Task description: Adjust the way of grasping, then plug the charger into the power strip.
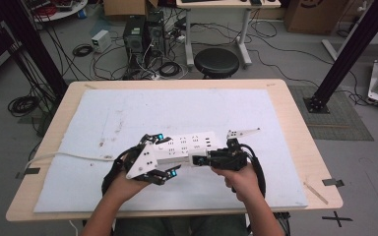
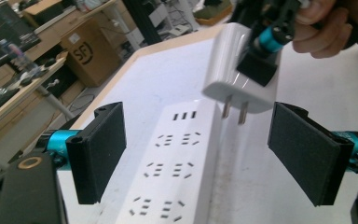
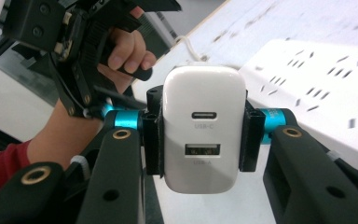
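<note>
A white power strip lies on the mat in front of the person. My left gripper is open, with one jaw on each side of the strip's left end. In the left gripper view the strip runs between the black pads, which stand clear of it. My right gripper is shut on a white USB charger, clamping its two sides. The charger hangs just above the strip with its two metal prongs pointing down at it, close to the sockets.
A white mat covers most of the wooden table. The strip's white cable trails off the left edge. Beyond the far edge stand a black stool and computer cases with loose cables on the floor.
</note>
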Available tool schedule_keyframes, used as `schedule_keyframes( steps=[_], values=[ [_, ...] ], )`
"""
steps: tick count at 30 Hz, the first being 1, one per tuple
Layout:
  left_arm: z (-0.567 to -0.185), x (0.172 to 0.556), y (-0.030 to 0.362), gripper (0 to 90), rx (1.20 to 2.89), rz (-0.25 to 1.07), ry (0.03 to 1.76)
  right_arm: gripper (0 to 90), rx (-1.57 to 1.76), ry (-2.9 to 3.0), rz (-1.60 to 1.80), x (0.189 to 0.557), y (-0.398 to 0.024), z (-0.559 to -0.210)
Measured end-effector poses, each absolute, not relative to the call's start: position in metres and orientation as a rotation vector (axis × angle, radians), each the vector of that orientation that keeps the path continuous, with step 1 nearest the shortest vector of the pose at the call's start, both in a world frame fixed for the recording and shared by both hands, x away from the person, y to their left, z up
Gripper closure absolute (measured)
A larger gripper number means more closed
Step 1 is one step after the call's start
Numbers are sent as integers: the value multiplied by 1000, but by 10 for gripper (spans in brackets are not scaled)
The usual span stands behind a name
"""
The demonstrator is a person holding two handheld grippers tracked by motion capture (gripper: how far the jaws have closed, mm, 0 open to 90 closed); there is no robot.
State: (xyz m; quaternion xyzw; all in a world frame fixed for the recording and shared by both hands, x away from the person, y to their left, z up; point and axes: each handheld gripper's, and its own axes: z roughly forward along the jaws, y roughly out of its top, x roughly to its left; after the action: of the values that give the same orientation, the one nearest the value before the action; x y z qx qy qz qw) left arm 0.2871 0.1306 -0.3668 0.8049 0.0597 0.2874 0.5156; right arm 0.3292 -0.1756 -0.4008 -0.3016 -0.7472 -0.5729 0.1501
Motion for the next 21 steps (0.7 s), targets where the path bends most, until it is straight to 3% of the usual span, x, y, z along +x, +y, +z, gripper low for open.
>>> schedule_keyframes(
  steps=[12,21],
  values=[
    [-361,301,169,152,1926,661,307,632,-910,-2343,-1645,333,-184,-389],
    [-365,302,183,152,1905,647,362,632,-859,-2748,-1631,339,-164,-376]
  ],
)
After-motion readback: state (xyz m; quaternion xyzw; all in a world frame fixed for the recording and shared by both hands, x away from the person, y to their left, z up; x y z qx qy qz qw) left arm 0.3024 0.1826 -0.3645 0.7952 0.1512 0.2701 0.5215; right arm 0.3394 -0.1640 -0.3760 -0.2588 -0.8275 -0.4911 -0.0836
